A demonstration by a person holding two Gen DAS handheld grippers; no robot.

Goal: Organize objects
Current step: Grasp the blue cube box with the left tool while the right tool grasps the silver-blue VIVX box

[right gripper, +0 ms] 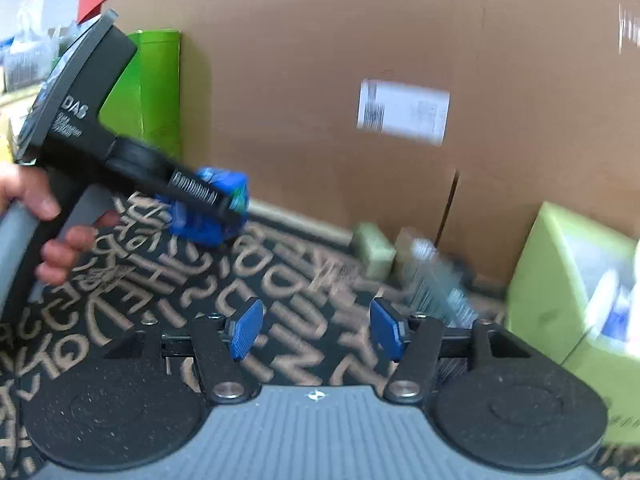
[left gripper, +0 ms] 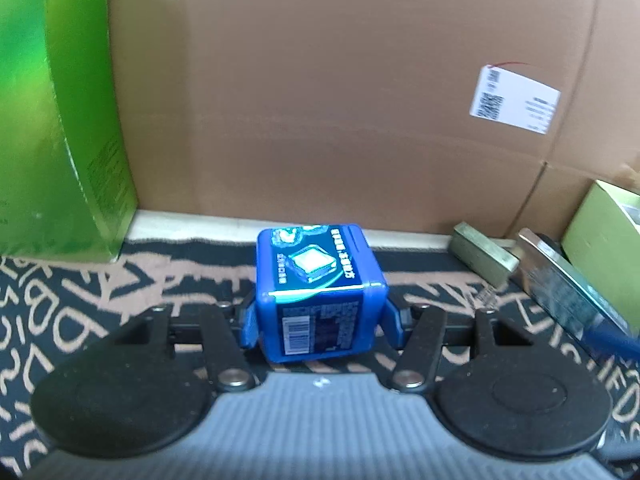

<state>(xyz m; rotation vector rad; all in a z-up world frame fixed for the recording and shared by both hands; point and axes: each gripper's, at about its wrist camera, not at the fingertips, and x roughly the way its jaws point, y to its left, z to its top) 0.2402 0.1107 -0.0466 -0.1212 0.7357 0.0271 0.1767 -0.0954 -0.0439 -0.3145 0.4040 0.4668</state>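
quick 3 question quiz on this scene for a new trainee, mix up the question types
1. True or false: the left gripper is shut on the blue cube box.
2. Multiple choice: the right gripper is (a) shut on a tin, (b) open with nothing between its fingers, (c) shut on a green carton.
3. Short answer: in the left wrist view, what stands at the far left, against the cardboard wall?

Key
1. True: both blue pads press on the box's sides.
2. b: only the patterned cloth shows between the pads.
3. The tall green box, standing upright.
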